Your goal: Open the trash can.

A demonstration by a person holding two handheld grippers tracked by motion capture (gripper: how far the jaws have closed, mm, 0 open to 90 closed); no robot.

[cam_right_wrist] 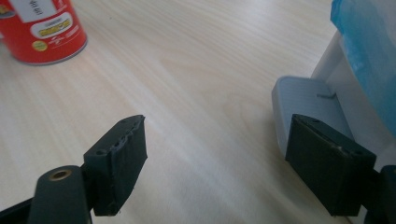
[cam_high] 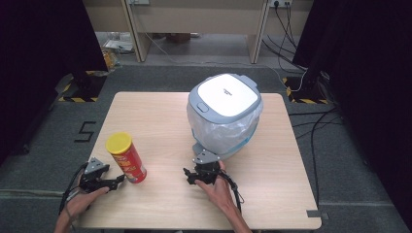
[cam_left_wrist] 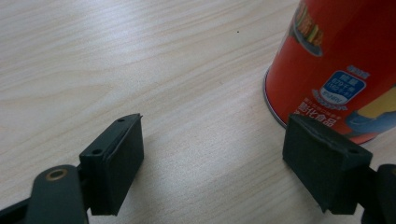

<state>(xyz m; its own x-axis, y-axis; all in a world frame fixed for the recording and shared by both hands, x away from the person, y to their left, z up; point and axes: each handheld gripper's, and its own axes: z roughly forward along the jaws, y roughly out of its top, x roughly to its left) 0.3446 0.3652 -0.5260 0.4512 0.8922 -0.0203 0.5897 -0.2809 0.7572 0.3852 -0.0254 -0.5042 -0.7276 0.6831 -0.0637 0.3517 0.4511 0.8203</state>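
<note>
A red crisp can point(cam_high: 126, 158) with a yellow lid stands upright on the wooden table point(cam_high: 160, 121) at the front left. My left gripper point(cam_high: 118, 180) lies just left of its base, open, with bare wood between the jaws; the can's foot point(cam_left_wrist: 336, 70) rises beyond the right jaw. A white pedal bin point(cam_high: 224, 112) with a grey-rimmed lid and a clear liner stands at the middle back. My right gripper point(cam_high: 193, 175) rests open in front of it. Its right jaw sits close to the bin's grey pedal point(cam_right_wrist: 303, 105). The can point(cam_right_wrist: 44, 30) shows far left there.
The table's front edge runs close behind both hands. A grey tab point(cam_high: 317, 214) sticks out at the front right corner. Cables point(cam_high: 316, 121) trail on the floor to the right, and a wooden bench leg point(cam_high: 133, 29) stands beyond the table.
</note>
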